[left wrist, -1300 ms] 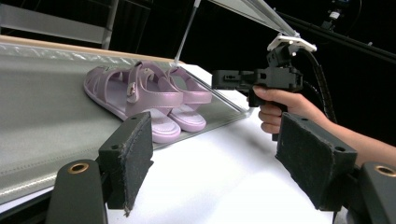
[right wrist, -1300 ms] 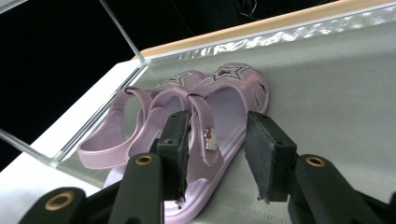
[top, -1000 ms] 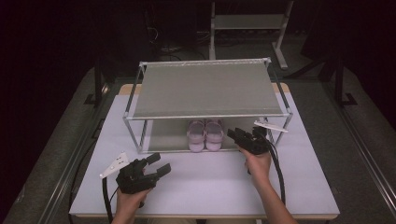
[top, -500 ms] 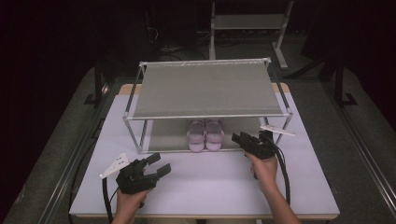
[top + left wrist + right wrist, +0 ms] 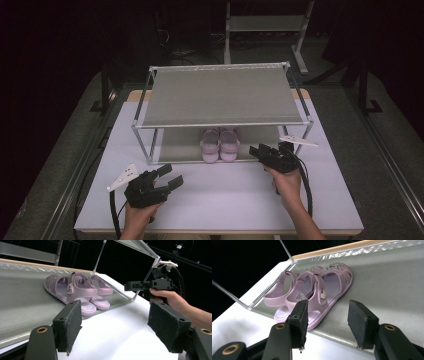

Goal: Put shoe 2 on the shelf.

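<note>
Sandals (image 5: 220, 144) — a pale purple pair — sit side by side on the lower shelf of the metal rack (image 5: 220, 95), centre frame in the high view, on the white tabletop (image 5: 225, 200). Right claw (image 5: 261, 151) hovers just right of the pair at the shelf's front edge; its jaws have just been opening, nothing between them. Left claw (image 5: 169, 177), lower left of the frame, hangs over the tabletop well apart from the rack — jaws wide, empty.
</note>
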Motion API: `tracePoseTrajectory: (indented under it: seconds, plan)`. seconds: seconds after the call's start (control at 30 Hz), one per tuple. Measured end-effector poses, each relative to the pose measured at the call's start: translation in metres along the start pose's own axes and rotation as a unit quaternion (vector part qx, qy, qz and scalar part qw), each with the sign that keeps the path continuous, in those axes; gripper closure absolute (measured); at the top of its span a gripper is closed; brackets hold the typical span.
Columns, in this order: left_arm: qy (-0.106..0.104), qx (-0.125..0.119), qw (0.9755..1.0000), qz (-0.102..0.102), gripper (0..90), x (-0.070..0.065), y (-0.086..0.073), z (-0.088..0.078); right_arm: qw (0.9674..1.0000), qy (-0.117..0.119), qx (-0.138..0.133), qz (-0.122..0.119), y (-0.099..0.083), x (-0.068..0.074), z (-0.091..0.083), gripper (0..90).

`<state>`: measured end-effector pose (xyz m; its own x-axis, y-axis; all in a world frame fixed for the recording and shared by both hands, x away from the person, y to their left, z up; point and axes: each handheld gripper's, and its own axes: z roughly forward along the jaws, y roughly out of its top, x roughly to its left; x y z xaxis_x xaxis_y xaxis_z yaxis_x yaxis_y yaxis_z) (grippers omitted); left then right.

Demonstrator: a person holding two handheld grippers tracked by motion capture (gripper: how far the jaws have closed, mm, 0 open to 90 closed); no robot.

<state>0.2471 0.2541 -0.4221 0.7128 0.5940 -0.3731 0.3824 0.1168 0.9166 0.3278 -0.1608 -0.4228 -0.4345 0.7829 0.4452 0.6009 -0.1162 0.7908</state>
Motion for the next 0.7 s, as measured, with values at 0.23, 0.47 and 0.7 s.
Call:
tracePoseTrajectory:
  seconds: [0.23,0.47,0.7]
  plan:
    - [0.000,0.003,1.0000,0.002,26.9,0.000,0.000,0.000,1.0000,-0.002,0.002,-0.003,-0.006,-0.004,-0.006,49.7]
    - [0.000,0.004,1.0000,0.003,26.8,0.000,-0.001,0.001,1.0000,-0.001,0.008,-0.003,-0.009,-0.006,-0.012,48.5]
    - [0.001,0.002,1.0000,0.002,26.8,-0.001,0.000,0.001,0.9999,0.005,0.008,-0.007,-0.012,-0.007,-0.018,47.6]
